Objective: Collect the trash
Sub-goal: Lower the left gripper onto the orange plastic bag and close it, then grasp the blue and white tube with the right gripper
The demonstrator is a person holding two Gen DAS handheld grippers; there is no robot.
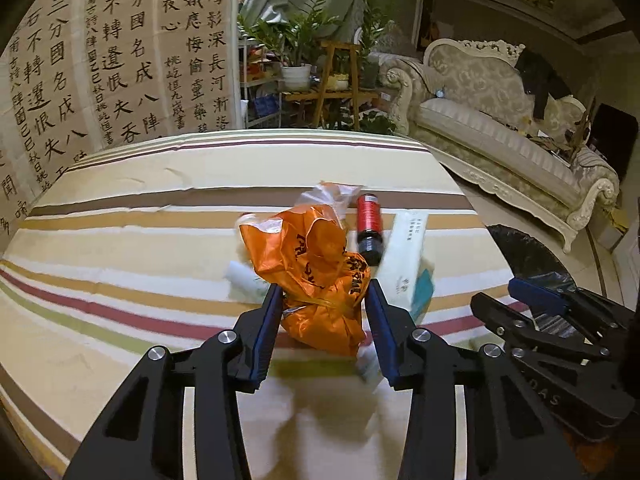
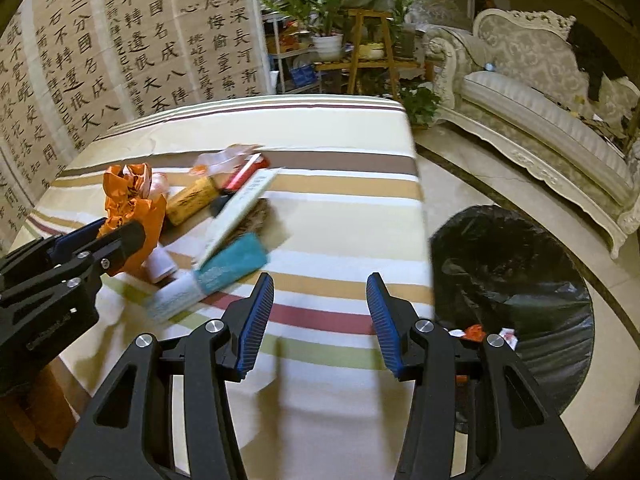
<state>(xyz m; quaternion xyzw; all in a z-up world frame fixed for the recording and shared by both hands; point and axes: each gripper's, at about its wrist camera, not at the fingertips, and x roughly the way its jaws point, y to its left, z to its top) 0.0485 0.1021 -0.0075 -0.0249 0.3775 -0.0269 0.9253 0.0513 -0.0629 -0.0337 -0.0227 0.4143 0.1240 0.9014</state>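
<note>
Tongs: left tongs (image 1: 324,292) astride orange bag (image 1: 320,276), contact unclear; right tongs (image 2: 320,288) agape, low over striped table (image 2: 320,184).

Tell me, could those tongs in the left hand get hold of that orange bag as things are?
Probably yes. The left tongs are open, with the orange bag already between the blue fingers. Nothing blocks them; the red bottle and white box lie beside and behind it.

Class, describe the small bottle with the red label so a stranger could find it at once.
Start at the striped tablecloth and find the trash pile. The red-labelled bottle lies behind the orange bag, beside the white box. It alone has a red label and dark cap.
</note>
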